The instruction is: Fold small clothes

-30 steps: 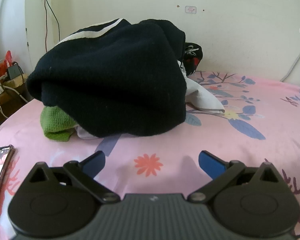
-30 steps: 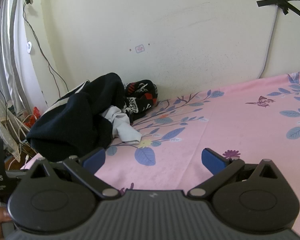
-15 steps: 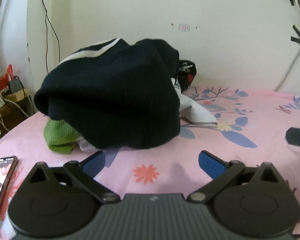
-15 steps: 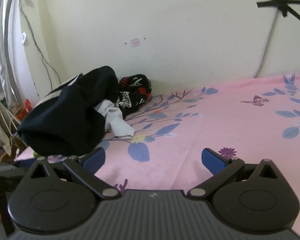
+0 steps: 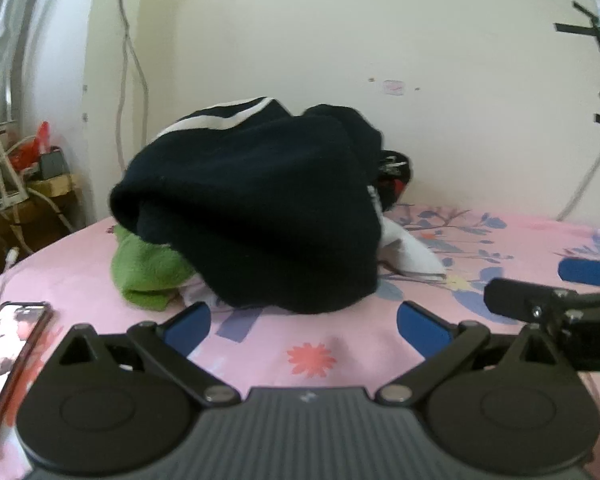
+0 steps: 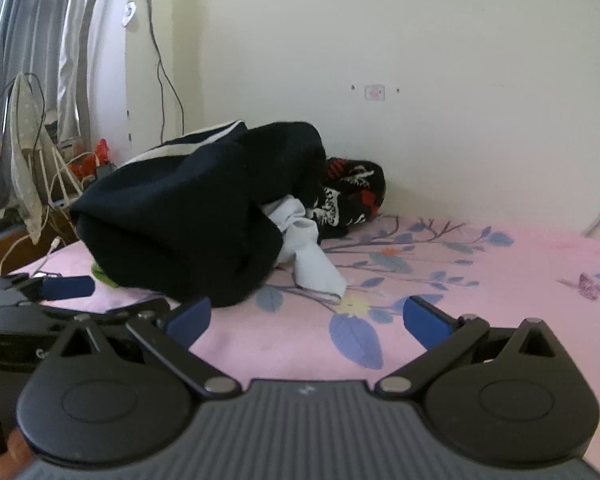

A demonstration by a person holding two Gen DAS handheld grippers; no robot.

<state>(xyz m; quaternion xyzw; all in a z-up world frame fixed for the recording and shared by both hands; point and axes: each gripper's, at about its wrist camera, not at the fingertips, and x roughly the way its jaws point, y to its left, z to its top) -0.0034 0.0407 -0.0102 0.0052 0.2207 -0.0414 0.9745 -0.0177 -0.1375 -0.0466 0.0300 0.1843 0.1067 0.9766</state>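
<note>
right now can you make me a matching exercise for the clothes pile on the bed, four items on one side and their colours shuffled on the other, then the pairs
Items:
1. big garment on top of the pile
2. cloth under the pile's left edge
3. garment trailing onto the sheet
4. bed sheet

Colours:
A. pink with flowers
B. white
C. dark navy with a white stripe
D. green

Pairs: 1-C, 2-D, 3-B, 4-A

phone [image 5: 8, 356] on pink floral sheet [image 5: 80, 264] (screen lit) | wall cable [image 6: 162, 64]

Garments [image 5: 252, 208] – four in pile; phone [image 5: 8, 344] – one.
</note>
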